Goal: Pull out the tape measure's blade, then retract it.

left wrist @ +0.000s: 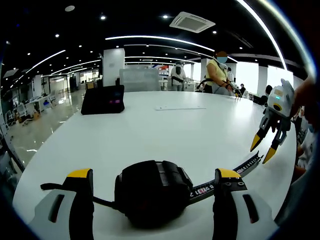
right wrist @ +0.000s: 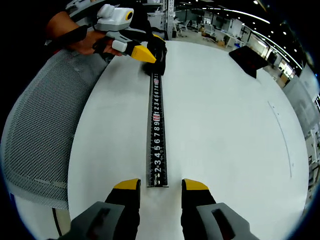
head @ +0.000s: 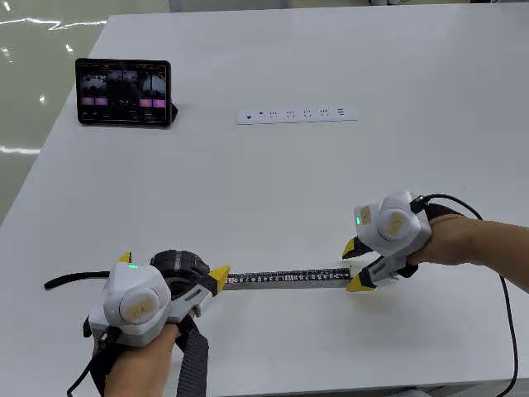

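Left gripper: jaws wide, straddling tape measure case on white table, gap each side. Blade lies flat, extended rightward. Right gripper: jaws apart, blade tip between them, not pinched.

The left gripper sits at 7 o'clock in the head view, jaws spread wide, aimed toward 1 o'clock; the left hand holds it from below. The right gripper sits at 4 o'clock, jaws parted, aimed toward 8 o'clock; the right hand reaches in from 3 o'clock
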Available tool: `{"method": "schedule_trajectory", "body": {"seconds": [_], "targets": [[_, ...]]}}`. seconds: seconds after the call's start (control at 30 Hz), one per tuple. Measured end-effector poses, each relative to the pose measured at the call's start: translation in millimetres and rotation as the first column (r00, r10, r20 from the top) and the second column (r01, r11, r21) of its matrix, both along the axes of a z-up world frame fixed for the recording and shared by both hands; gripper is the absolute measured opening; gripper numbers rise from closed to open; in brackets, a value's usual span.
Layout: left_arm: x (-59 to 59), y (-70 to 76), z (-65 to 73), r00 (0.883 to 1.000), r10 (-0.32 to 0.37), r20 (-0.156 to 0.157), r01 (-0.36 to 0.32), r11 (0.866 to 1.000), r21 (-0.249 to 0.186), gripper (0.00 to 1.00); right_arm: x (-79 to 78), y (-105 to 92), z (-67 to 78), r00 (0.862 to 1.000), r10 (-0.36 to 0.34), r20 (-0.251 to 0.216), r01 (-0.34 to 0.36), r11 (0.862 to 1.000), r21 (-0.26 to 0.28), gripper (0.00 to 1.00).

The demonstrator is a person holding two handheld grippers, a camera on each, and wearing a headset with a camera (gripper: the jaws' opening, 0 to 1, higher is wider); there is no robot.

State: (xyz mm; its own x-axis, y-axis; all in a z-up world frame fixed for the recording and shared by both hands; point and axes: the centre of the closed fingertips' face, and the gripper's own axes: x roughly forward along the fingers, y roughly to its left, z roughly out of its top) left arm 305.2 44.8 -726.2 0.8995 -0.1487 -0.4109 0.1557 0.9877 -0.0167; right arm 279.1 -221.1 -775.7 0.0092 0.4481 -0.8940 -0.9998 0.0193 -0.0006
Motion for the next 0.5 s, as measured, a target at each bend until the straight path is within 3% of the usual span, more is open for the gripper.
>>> {"method": "schedule_trajectory", "body": {"seconds": [0.13, 0.23, 0.5], "targets": [[0.3, -0.4, 0.3, 1.0, 0.0, 0.002, 0.0, 1.0, -0.001, 0.99, -2.1, 2.7, 0.1, 1.0, 0.01, -0.004, -0.01, 1.0, 0.0, 0.22], [-0.5, 0.8, -2.6, 1.0, 0.011, -0.017, -0.011, 1.0, -0.012, 0.99, -3.5, 2.4, -2.5, 1.0, 0.011, -0.011, -0.011, 1.0, -0.008, 0.18], [0.2, -0.3, -0.3, 1.0, 0.011, -0.005, -0.011, 1.0, -0.018, 0.99, -3.4, 0.1, -5.0, 1.0, 0.006, -0.007, -0.006, 1.0, -0.017, 0.12]]}}
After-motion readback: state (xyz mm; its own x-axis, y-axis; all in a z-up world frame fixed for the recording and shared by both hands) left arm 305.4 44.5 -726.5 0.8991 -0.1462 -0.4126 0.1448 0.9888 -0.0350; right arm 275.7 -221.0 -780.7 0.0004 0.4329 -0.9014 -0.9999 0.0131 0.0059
